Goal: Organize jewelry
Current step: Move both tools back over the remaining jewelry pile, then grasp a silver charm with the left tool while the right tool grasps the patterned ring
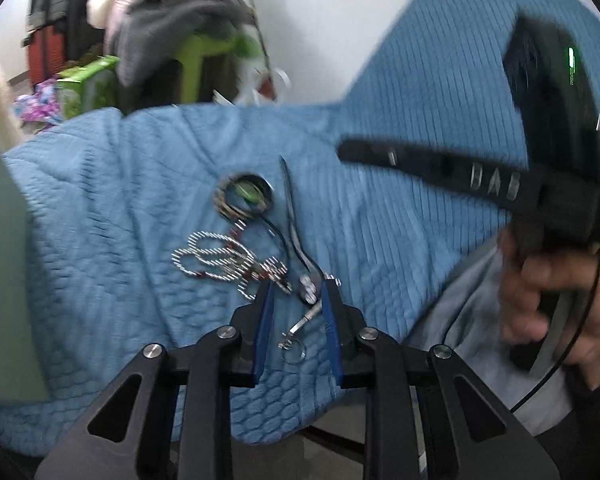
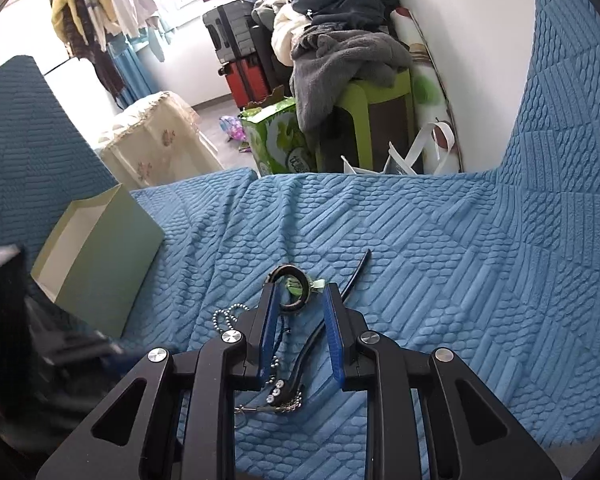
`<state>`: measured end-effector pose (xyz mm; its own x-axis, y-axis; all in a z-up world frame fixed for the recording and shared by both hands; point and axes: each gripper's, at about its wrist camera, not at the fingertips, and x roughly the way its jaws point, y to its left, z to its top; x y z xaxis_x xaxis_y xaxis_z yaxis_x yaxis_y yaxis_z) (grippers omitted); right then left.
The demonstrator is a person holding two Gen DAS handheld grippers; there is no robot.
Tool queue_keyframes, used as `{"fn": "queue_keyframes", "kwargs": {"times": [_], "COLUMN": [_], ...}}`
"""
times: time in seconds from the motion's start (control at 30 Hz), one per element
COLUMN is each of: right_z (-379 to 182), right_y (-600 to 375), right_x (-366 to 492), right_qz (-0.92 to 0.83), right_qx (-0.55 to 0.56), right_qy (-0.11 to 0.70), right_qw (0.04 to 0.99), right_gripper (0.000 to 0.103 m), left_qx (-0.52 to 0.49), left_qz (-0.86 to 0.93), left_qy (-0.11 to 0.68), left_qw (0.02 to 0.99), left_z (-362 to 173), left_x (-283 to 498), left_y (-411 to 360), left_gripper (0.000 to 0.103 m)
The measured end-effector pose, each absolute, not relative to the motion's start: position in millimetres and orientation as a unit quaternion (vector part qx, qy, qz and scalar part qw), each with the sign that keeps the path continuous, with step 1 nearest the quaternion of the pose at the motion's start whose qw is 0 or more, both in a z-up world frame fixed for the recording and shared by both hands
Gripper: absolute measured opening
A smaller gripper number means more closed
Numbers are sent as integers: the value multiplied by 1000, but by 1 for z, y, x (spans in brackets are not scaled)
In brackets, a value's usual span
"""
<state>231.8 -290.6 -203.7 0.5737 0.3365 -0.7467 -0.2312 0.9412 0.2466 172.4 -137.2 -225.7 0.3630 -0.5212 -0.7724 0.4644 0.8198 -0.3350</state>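
Blue-padded fingers of the left gripper [image 1: 298,292] sit lowest in its own view, parted, with nothing pinched; a small clasp and ring [image 1: 294,342] lie on the cloth in the gap. At about eleven o'clock from the tips a beaded chain [image 1: 220,258] is heaped in loops, and further up, near twelve, a dark bangle [image 1: 242,198] lies flat. A black curved hairpin [image 1: 296,232] with clear stones [image 1: 309,288] at its lower end runs from the bangle's right side down to the fingertips. All of it rests on the blue textured sofa cover [image 1: 380,220].

At three o'clock in that view a hand [image 1: 556,300] grips the right gripper's handle, whose arm bears raised letters too blurred to read, beside a green light.

The right wrist view is sharp. The right gripper [image 2: 300,294] stands spread, its tips either side of the bangle [image 2: 294,288] and not pressing it; the hairpin [image 2: 324,328] passes down between the fingers. At nine o'clock an open pale green box [image 2: 100,256] sits on the cover, which the left view shows only as a blur. Behind, a green printed carton [image 2: 276,136] carries writing too small to read.
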Motion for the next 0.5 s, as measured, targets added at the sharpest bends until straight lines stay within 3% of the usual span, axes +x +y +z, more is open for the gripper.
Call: {"fn": "queue_keyframes", "kwargs": {"times": [0.37,0.5], "right_z": [-217,-224], "right_y": [-300,-296], "right_x": [237,249], "right_qz": [151,165], "right_qx": [70,73], "right_qy": [457,468], "right_qw": [874,865], "right_gripper": [20,20], "left_qx": [86,141], "left_qz": [-335,-339], "left_qy": [500,487], "left_qw": [794,792], "left_z": [-258,-265], "left_x": [162,156], "left_y": [-184,-199], "left_gripper": [20,12]}}
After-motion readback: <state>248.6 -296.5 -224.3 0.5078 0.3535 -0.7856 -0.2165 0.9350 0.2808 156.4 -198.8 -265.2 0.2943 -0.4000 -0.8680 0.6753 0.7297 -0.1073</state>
